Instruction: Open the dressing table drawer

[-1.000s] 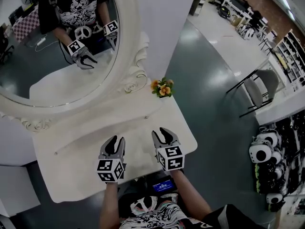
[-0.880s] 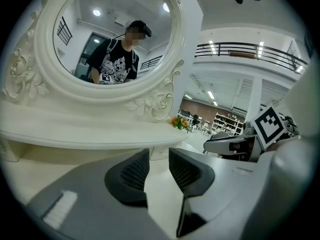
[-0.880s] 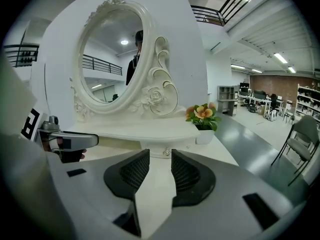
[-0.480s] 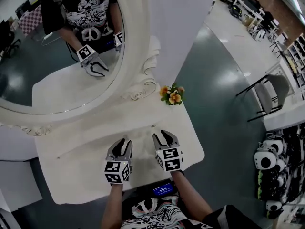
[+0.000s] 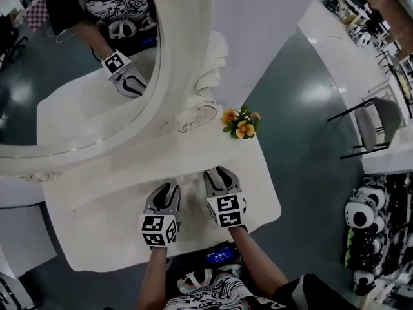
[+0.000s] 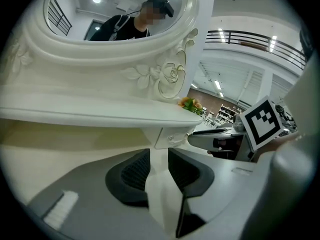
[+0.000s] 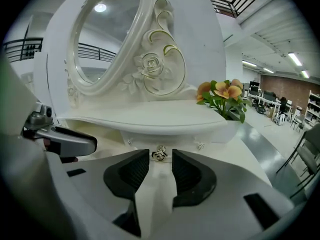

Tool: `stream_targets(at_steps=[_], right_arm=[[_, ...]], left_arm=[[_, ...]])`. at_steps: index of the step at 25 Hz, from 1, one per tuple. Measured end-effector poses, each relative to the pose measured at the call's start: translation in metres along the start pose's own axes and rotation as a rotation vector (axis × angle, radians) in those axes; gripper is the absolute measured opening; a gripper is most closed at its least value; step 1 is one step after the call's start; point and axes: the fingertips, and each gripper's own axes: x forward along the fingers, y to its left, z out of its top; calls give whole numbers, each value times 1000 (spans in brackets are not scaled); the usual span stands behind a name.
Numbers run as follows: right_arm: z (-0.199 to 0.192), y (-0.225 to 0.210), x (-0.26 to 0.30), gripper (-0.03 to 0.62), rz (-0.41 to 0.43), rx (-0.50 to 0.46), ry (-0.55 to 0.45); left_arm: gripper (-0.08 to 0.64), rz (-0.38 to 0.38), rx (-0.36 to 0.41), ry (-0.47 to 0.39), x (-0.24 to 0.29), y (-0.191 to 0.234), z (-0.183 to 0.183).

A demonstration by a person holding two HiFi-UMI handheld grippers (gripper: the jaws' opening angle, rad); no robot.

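The white dressing table (image 5: 116, 231) carries an oval mirror (image 5: 77, 76) and a low shelf (image 7: 150, 116). Under the shelf sits a small drawer (image 7: 145, 140) with a metal knob (image 7: 159, 153). My right gripper (image 7: 160, 160) points straight at that knob, jaws open, the knob just beyond the fingertips and not gripped. My left gripper (image 6: 159, 158) hovers over the tabletop beside it. Its jaws are closing, a narrow gap remains, and nothing lies between them. From the head view, the left gripper (image 5: 164, 194) and the right gripper (image 5: 218, 175) hang side by side over the tabletop.
A small pot of orange flowers (image 5: 240, 123) stands at the table's right end, close to the right gripper. A chair (image 5: 371, 124) and shelves of gear (image 5: 368, 237) stand on the grey floor to the right. A person's reflection shows in the mirror.
Both grippers have sunk toward the tabletop and drawn closer to the shelf and drawer. The head view has shifted, so the table sits further right.
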Motion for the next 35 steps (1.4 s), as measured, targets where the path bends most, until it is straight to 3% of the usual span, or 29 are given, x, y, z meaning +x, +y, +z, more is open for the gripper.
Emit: stream_targets(at_steps=[6,35], right_arm=[[-2,3,7,99,8,-28,10],[-41,15,-42,98,-23,-6,65]], left_arm=[[112,3,-18,5,1,-4,-3],[100,-28,2,11,-12,-12,-7]])
